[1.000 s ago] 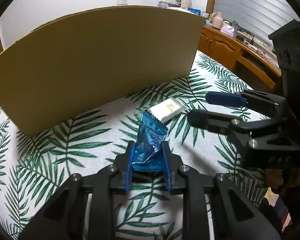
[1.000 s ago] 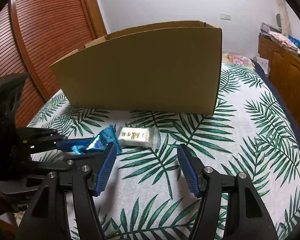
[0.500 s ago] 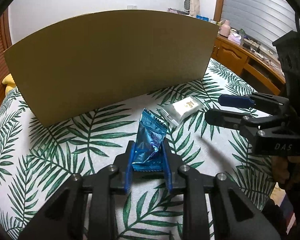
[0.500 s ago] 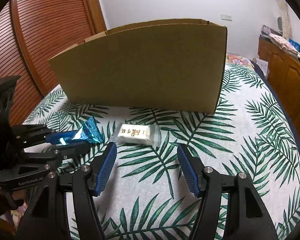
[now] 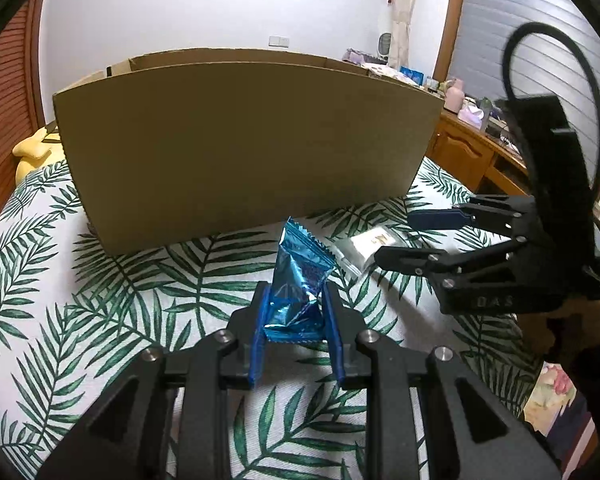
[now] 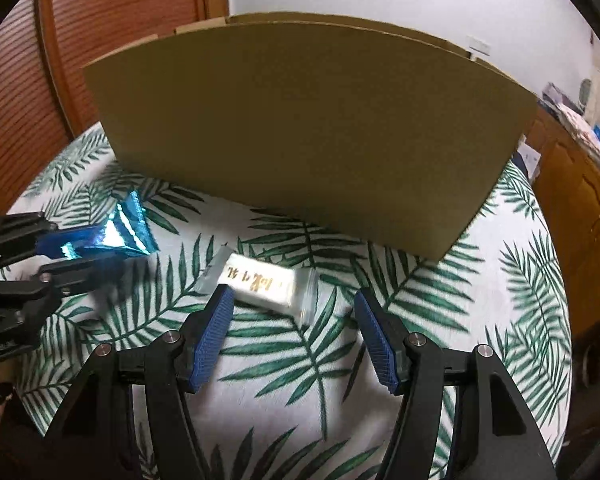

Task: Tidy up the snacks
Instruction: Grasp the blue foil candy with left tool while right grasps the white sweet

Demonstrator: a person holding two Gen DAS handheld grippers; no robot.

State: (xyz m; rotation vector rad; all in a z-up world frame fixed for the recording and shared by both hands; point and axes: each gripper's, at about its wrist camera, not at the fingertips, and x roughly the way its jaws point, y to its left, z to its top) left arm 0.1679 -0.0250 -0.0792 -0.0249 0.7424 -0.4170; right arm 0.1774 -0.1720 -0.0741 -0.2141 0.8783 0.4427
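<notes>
Blue foil snack packet (image 5: 298, 276) pinched upright between the pads of the left claw (image 5: 296, 312), crimped top edge pointing toward the cardboard box (image 5: 240, 160), lower end crumpled between the pads. Held clear above the palm-leaf cloth (image 5: 112, 304), in front of the box's near wall and a little right of that wall's middle in the left wrist view.

White snack packet (image 6: 266, 286) with gold lettering lying flat on the cloth, in front of the box, nearer its right end than the blue one. Right claw (image 6: 294, 334) spread wide, hovering just short of that white packet, left pad close to the packet's near corner, right pad well apart from it; no contact visible. Nothing between the pads but printed cloth.

Seen from the right wrist camera, left claw (image 6: 96, 250) left of the white packet, blue foil (image 6: 128, 228) sticking out past its tips toward the box. Somewhat blurred there.

Box standing open-topped, plain brown wall facing both cameras, inside hidden. Yellow soft thing (image 5: 34, 152) at the box's left end. Wooden cabinet (image 5: 466, 152) with clutter beyond the box's right end.
</notes>
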